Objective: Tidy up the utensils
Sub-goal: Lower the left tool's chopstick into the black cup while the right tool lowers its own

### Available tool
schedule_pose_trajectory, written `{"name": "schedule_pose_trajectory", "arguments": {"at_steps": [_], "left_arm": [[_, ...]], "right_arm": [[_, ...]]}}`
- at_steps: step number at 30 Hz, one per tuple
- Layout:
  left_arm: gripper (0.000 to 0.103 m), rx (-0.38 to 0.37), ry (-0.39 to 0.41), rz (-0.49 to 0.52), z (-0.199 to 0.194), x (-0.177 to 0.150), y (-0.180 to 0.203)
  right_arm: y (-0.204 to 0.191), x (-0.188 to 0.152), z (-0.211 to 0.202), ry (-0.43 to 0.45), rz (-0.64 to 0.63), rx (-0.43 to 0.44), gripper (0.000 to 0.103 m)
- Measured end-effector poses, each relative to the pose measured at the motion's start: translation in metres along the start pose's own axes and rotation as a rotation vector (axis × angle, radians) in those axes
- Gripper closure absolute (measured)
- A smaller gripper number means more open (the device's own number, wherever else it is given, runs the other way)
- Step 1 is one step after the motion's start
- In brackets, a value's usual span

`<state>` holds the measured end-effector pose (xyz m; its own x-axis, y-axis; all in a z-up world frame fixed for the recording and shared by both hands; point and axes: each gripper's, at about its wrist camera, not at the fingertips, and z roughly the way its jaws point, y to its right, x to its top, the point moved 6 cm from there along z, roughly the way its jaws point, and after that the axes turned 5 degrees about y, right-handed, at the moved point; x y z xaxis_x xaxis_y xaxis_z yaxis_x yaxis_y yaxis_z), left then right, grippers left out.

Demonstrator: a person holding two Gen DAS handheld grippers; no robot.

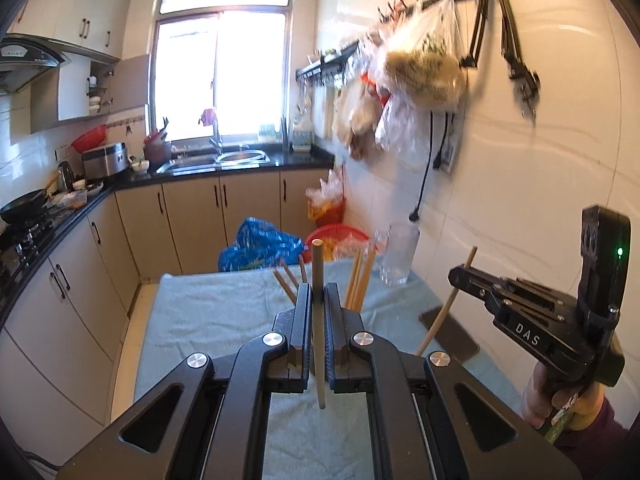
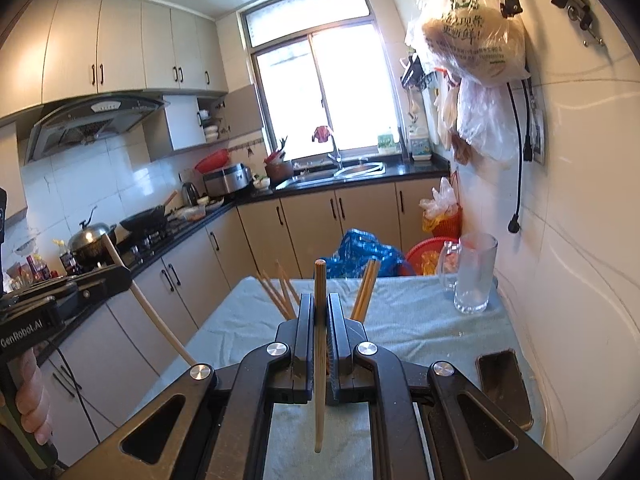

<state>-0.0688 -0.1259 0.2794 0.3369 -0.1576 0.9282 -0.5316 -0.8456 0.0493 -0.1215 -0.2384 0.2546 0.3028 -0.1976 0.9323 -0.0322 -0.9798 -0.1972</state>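
The left gripper (image 1: 318,304) is holding a pale wooden chopstick (image 1: 318,320) upright, its jaws closed tight on the stick's middle, so that the round top is standing above the jaws and the lower end is hanging below them over the tabletop (image 1: 208,312), which is lying under a light blue towel. The right gripper (image 2: 320,312) is doing the same with a second chopstick (image 2: 319,360), a slightly browner one, its jaws pressed shut against the shaft and the stick running nearly vertical through them.

In the left wrist view the right gripper (image 1: 456,276) is showing at the right edge, with its chopstick (image 1: 444,312) slanting through the tips and a hand (image 1: 538,396) gripping the handle. In the right wrist view the left gripper (image 2: 120,276) is appearing at the left edge, its chopstick (image 2: 148,304) leaning across the cabinet fronts.

Just beyond both pairs of jaws, more chopsticks (image 2: 280,288) are fanning out; whatever is holding them is hidden behind the jaws. A clear glass mug (image 2: 474,276) is standing on the towel near the wall at the far right, and a dark phone (image 2: 504,384) is lying flat near the right edge
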Motion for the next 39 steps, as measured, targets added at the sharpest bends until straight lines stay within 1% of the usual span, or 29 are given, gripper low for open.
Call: {"name": "schedule_pose_trajectory", "arguments": {"at_steps": [4,8,10,14,23,28,32,39], "left_arm": [[0.098,0.007,0.032,-0.019,0.001,0.014,-0.005],[0.098,0.003,0.063,-0.034,0.011,0.025,-0.005],[0.098,-0.003,0.066,-0.044,0.02,0.029,-0.003],[0.098,-0.032,0.049,-0.092,0.047,0.035,-0.001],[0.098,-0.044,0.079,-0.118,0.091,0.046,-0.001],[0.098,-0.04,0.069,-0.105,0.114,0.04,0.0],[0.098,-0.017,0.046,-0.079,0.132,0.029,-0.001],[0.098,-0.001,0.009,-0.056,0.15,0.008,-0.004]], "right_arm": [[0.001,0.014,0.002,0.034,0.014,0.001,0.096],[0.002,0.026,0.012,0.057,0.03,0.005,0.096],[0.001,0.031,0.017,0.07,0.033,0.006,0.096],[0.0,0.038,0.031,0.088,0.037,0.002,0.096],[0.014,0.047,0.066,0.093,0.05,-0.023,0.096],[0.03,0.04,0.088,0.074,0.074,-0.044,0.096],[0.041,0.027,0.104,0.036,0.1,-0.047,0.096],[0.047,0.009,0.116,-0.008,0.108,-0.047,0.096]]}}
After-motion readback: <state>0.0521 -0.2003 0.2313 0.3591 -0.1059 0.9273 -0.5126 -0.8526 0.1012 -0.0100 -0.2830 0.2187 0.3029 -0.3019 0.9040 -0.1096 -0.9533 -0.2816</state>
